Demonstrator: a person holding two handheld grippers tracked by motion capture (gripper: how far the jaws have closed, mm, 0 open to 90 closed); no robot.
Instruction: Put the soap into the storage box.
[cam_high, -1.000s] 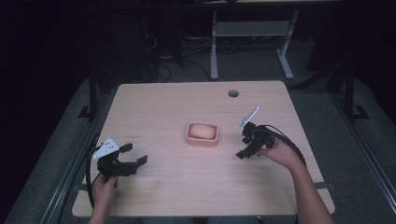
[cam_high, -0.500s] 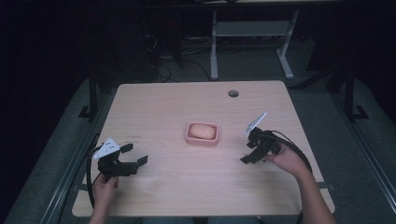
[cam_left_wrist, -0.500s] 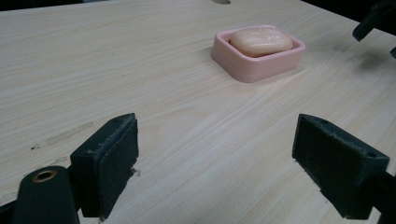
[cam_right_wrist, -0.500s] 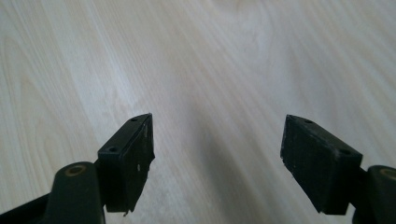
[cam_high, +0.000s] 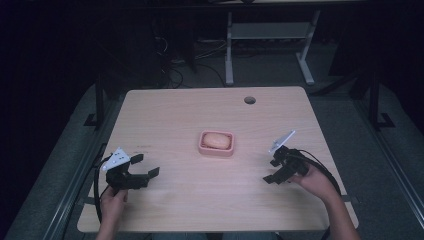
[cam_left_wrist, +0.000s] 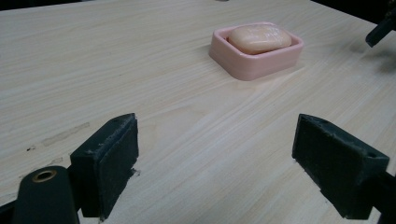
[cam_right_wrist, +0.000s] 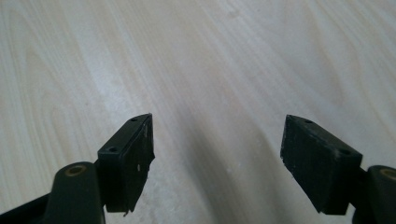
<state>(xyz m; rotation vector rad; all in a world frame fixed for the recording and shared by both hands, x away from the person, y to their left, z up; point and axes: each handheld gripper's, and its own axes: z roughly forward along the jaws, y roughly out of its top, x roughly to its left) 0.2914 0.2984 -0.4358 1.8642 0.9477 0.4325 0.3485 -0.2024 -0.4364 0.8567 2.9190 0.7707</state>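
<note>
Gaping wide and empty, left claw (cam_left_wrist: 215, 163) faces the soap bar (cam_left_wrist: 259, 38) ahead; likely slippery, so pinch its long sides; right claw (cam_right_wrist: 217, 161) likewise spread

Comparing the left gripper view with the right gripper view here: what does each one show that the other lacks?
Left gripper view: the pink soap dish holding the bar of soap, plus a tip of the right gripper at the far edge. Right gripper view: the right gripper, its fingers wide apart, nothing between. Both: bare wooden table and open black fingers.
</note>
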